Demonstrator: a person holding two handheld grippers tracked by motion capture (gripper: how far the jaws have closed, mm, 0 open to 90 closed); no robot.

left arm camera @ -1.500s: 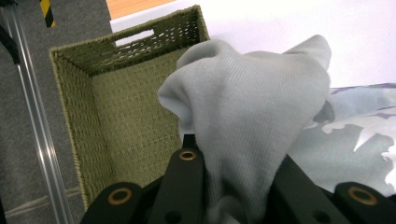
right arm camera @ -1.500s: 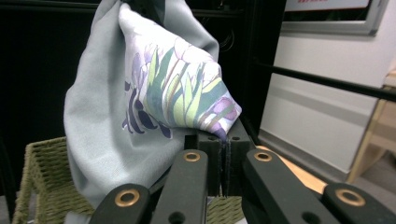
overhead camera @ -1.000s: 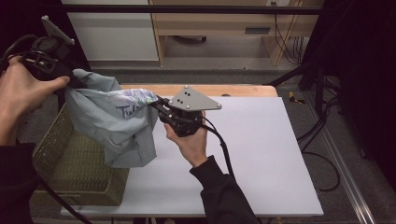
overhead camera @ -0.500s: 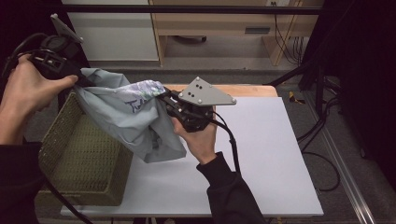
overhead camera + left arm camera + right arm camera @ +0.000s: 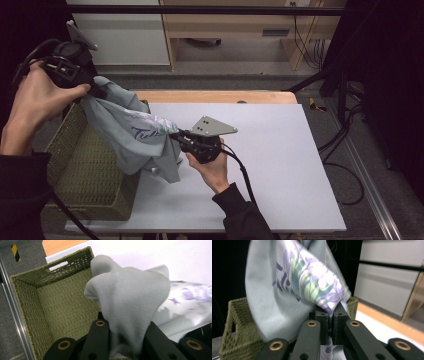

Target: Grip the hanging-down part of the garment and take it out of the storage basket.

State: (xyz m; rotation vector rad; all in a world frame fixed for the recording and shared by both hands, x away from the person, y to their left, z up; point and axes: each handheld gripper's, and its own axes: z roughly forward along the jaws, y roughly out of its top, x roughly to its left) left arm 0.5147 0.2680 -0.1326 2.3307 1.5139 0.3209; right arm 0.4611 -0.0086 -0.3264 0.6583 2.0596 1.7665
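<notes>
**Shirt out of basket, both tongs on it – lay it flat**

Shirt (image 5: 135, 140) hangs btwn the two tongs, half over the basket (image 5: 87, 170), lower hem touching the tabletop (image 5: 280, 165) just beside the basket wall. Left tongs (image 5: 92, 90) clamped on a grey fold, held high over the basket; right tongs (image 5: 175, 136) pinched on the printed edge, low nr the tabletop, jaws have just eased a touch but cloth's between the pads in the right gripper view.

How I'd do it:
- keep both grips, don't let right slip
- pull the hands apart so the cloth goes taut
- carry left fwd past the rim before lowering

In the way: basket rim could snag the hanging hem; cable (image 5: 245, 175) trails behind the right hand. Rest of white top is free.
</notes>
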